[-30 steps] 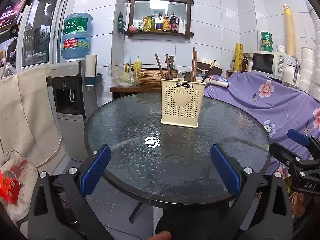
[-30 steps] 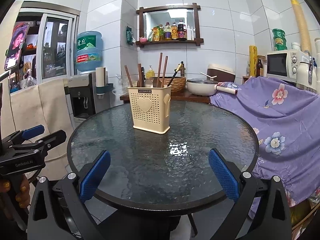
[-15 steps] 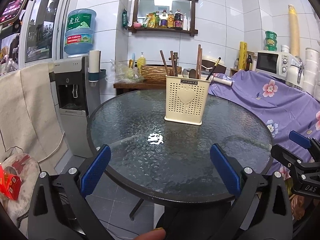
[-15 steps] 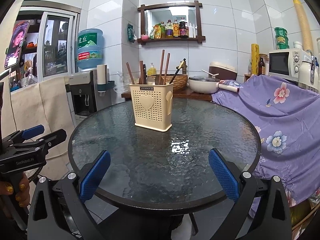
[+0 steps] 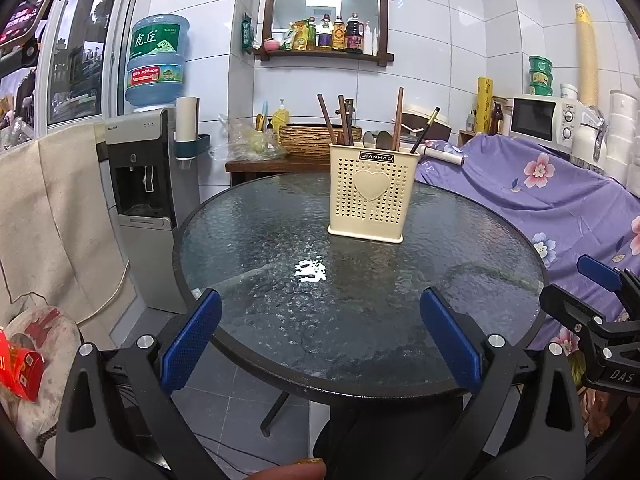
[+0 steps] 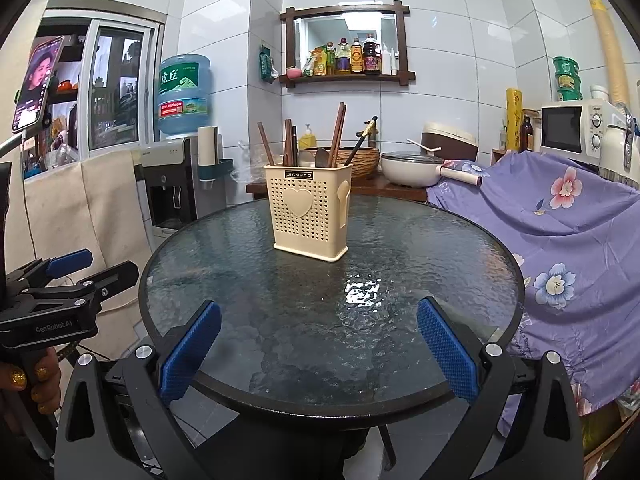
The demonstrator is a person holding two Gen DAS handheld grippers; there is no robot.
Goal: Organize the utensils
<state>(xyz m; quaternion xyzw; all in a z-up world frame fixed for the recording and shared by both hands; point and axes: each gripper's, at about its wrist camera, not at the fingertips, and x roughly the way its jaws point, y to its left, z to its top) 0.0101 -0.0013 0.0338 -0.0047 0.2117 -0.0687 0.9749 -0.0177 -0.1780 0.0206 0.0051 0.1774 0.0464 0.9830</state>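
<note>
A cream perforated utensil holder (image 5: pixel 371 196) (image 6: pixel 310 210) with a heart on its front stands upright toward the far side of the round glass table (image 5: pixel 280 320) (image 6: pixel 460 280). Brown chopsticks (image 5: pixel 338 120) (image 6: pixel 338 132), a dark-handled utensil (image 5: pixel 425 128) (image 6: pixel 362 140) and spoons stick up out of it. My left gripper (image 5: pixel 320 312) hangs open over the table's near edge, with nothing between its blue pads (image 5: pixel 192 344). My right gripper (image 6: pixel 318 314) is open too and holds nothing, also at the near edge. Each gripper shows at the side of the other's view.
A grey water dispenser (image 5: pixel 144 208) stands left of the table. A purple flowered cloth (image 5: pixel 552 200) (image 6: pixel 560 240) covers furniture on the right, a microwave (image 5: pixel 544 118) behind it. A wooden side table with a basket (image 5: pixel 308 140) and a pan (image 6: pixel 412 168) sits behind.
Both views have shifted a little, so the holder now sits slightly further right and higher in each. Both grippers stayed open and nothing on the table moved.
</note>
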